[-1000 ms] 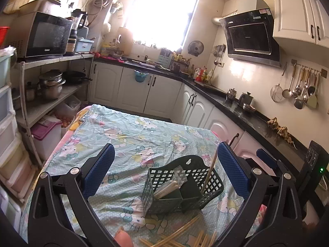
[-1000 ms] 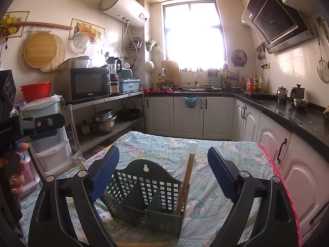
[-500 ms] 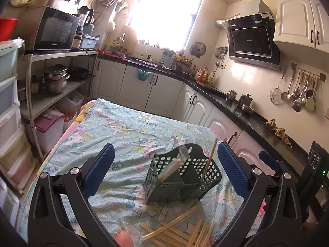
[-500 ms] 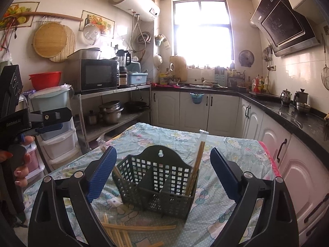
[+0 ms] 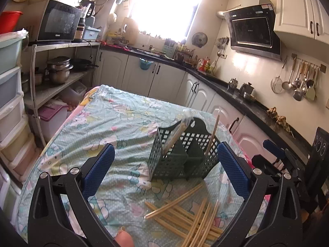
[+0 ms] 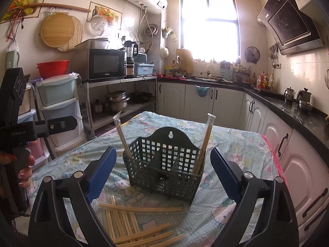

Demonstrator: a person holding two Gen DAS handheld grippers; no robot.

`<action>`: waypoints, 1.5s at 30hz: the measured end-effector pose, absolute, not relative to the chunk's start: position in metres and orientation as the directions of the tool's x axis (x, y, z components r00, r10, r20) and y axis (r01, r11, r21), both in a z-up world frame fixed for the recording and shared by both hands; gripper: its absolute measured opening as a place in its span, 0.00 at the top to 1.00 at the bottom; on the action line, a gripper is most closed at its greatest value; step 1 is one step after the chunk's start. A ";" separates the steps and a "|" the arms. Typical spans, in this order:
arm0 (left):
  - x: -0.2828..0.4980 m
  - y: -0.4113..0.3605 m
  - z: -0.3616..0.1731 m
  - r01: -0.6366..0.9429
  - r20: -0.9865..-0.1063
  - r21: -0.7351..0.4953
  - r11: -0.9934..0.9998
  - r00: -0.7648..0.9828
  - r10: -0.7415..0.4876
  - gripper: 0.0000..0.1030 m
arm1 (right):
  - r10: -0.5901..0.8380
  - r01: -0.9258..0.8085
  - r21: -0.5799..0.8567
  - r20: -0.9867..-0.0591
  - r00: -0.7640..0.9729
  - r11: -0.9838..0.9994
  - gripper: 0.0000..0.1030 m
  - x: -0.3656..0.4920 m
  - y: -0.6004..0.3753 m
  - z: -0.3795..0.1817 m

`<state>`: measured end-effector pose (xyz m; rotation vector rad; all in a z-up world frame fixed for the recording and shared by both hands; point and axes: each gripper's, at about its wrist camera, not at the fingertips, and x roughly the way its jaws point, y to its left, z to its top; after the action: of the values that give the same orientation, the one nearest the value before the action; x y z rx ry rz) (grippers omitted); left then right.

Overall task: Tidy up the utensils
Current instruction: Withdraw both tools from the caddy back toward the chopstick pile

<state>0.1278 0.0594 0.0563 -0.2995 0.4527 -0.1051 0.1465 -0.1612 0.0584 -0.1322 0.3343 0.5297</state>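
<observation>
A dark green slotted utensil basket [image 6: 164, 164] [image 5: 183, 156] stands on the cartoon-print tablecloth [image 5: 115, 123]. A wrapped chopstick pair [image 6: 204, 142] leans in its right compartment and another [image 6: 123, 135] in its left. Several loose wrapped chopsticks [image 6: 133, 222] [image 5: 189, 212] lie scattered in front of the basket. My right gripper [image 6: 163, 175] hovers open in front of the basket, nothing between its blue pads. My left gripper [image 5: 164, 173] is also open and empty, above the loose chopsticks, to the basket's side.
A metal shelf [image 6: 115, 107] with pots and a microwave [image 6: 107, 63] stands left of the table, beside plastic drawers [image 6: 59, 107]. Black countertop [image 6: 287, 107] and white cabinets run along the right. A hand [image 6: 24, 173] holds the left gripper's handle.
Both grippers have drawn back and tilted down from the basket, so the loose chopsticks on the cloth have come into view. Both stayed open.
</observation>
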 end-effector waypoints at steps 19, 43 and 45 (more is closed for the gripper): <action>0.116 0.047 0.012 0.032 -0.512 -0.290 0.957 0.839 -0.184 0.10 | 0.440 -0.502 -0.037 -0.431 0.788 0.864 0.13 0.126 -0.171 0.026; 0.119 0.036 -0.061 0.075 -0.661 -0.295 0.953 0.704 -0.260 0.30 | 0.311 -0.406 -0.040 -0.577 0.756 0.913 0.13 0.149 -0.196 -0.026; 0.122 0.038 -0.068 0.070 -0.671 -0.319 0.945 0.687 -0.278 0.41 | 0.304 -0.400 -0.037 -0.589 0.749 0.916 0.14 0.151 -0.198 -0.031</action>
<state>0.1224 0.0376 -0.0680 -0.2794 0.7920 -0.1974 0.1508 -0.1976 -0.0311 -0.1645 0.6133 0.3867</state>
